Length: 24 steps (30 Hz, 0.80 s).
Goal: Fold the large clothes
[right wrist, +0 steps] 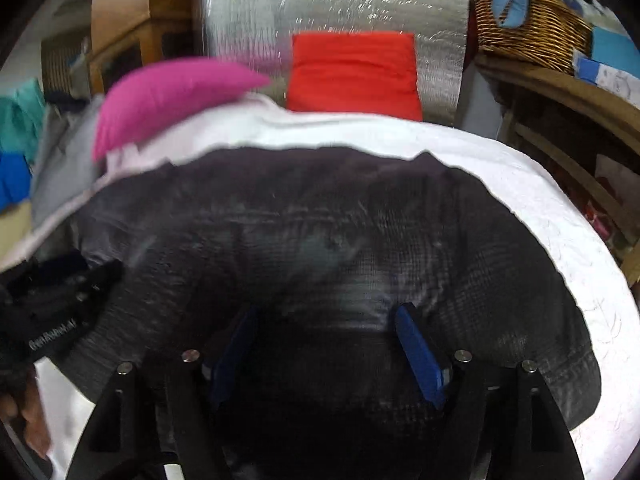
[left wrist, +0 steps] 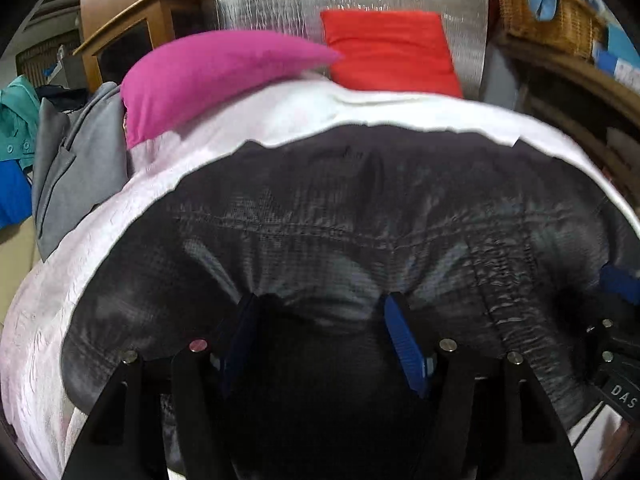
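1. Dark grey checked woven garment lies spread on the white textured bed cover, below the magenta pillow.
2. My left gripper and right gripper both stand wide, blue pads pressing into cloth, nothing pinched.
3. Before closing, I should gather one hem layer evenly at each gripper, keeping them level, so the fold stays square.

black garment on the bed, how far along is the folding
Done: the black garment is laid out on the white bedspread, its far edge roughly straight. In hand: the left gripper and right gripper sit side by side at its near edge, fingers apart with fabric bunched between them; a firm grip isn't clear. Left: no finished fold shows, and a grey garment waits beside the pink pillow.
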Tool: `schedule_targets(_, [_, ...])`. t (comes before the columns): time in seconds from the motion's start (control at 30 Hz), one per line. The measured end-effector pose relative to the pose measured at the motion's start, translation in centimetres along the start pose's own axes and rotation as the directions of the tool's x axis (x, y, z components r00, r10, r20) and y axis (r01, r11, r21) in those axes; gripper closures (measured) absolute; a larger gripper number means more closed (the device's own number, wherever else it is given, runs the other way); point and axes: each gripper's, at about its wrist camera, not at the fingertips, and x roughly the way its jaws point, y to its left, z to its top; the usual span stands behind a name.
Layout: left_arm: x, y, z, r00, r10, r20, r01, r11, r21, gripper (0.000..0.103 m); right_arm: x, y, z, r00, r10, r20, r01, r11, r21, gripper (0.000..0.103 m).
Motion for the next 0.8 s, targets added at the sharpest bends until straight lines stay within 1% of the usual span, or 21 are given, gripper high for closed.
schedule_targets(0.07, [0.5,-0.4,-0.2,1.000,0.021,-0.001,-0.021,1.000,0.020,0.037,0.5,0.2,0.0,1.000,-0.014,-0.009,0.014,1.000,0.000,0.025])
schedule_targets(0.13, [0.9,-0.4,-0.4,1.000,0.028,-0.001,-0.028,0.999,0.024,0.037,0.7,-0.2,0.0,1.000,-0.018,-0.012,0.018,1.000,0.013,0.025])
schedule_targets(0.23, [1.0,-0.8,-0.7,0.999,0.041,0.013,-0.042,0.998,0.044,0.036,0.9,-0.2,-0.3,0.999,-0.034,0.006,0.034,0.999,0.001,0.024])
schedule_targets(0.3, [0.9,-1.0,-0.6,0.999,0.046,0.007,-0.046,0.998,0.048,0.036,1.1,-0.2,-0.3,0.999,-0.044,0.009,0.044,0.999,-0.003,0.024])
schedule_targets(0.33, [0.7,-0.9,-0.3,0.999,0.037,-0.004,-0.037,0.999,0.040,0.037,1.0,-0.3,-0.1,0.999,-0.041,0.002,0.041,0.999,0.003,0.024])
schedule_targets(0.4, [0.0,-0.1,0.3,1.000,0.001,-0.020,-0.001,1.000,0.014,0.038,0.6,-0.8,0.7,1.000,-0.009,-0.027,0.010,1.000,0.027,0.023])
schedule_targets(0.43, [-0.9,0.7,0.6,1.000,-0.016,-0.020,0.016,1.000,-0.009,0.038,-0.2,-0.8,0.8,0.999,0.004,-0.039,-0.002,0.999,0.044,0.024])
schedule_targets(0.47, [-2.3,1.5,0.7,1.000,-0.017,0.007,0.017,0.999,-0.038,0.038,-1.1,-1.2,1.0,0.999,0.020,-0.038,-0.017,0.997,0.075,0.024])
schedule_targets(0.5, [-3.4,2.2,0.8,0.999,-0.006,0.039,0.008,0.998,-0.058,0.038,-2.5,-1.6,1.3,1.000,0.024,-0.007,-0.023,0.994,0.111,0.024])
schedule_targets(0.57, [-6.1,3.6,0.7,0.994,0.032,0.109,-0.022,0.996,-0.088,0.038,-4.8,-1.7,1.5,0.998,0.021,0.054,-0.027,0.991,0.130,0.023])
schedule_targets(0.63, [-7.3,4.5,0.4,0.990,0.053,0.129,-0.039,0.994,-0.102,0.038,-6.4,-1.0,1.4,0.996,0.037,0.085,-0.047,0.992,0.121,0.022])
schedule_targets(0.7, [-7.4,5.0,-0.3,0.988,0.091,0.126,-0.079,0.992,-0.101,0.038,-7.2,0.3,0.6,0.994,0.035,0.100,-0.043,0.996,0.081,0.022])
schedule_targets(0.73, [-6.9,5.2,-0.6,0.988,0.108,0.111,-0.097,0.990,-0.100,0.038,-7.1,0.9,0.2,0.995,0.031,0.097,-0.037,0.998,0.056,0.022])
schedule_targets(0.8, [-5.3,5.5,-1.7,0.991,0.124,0.043,-0.119,0.987,-0.107,0.038,-6.2,1.8,-0.9,0.998,0.030,0.064,-0.032,0.999,0.033,0.022])
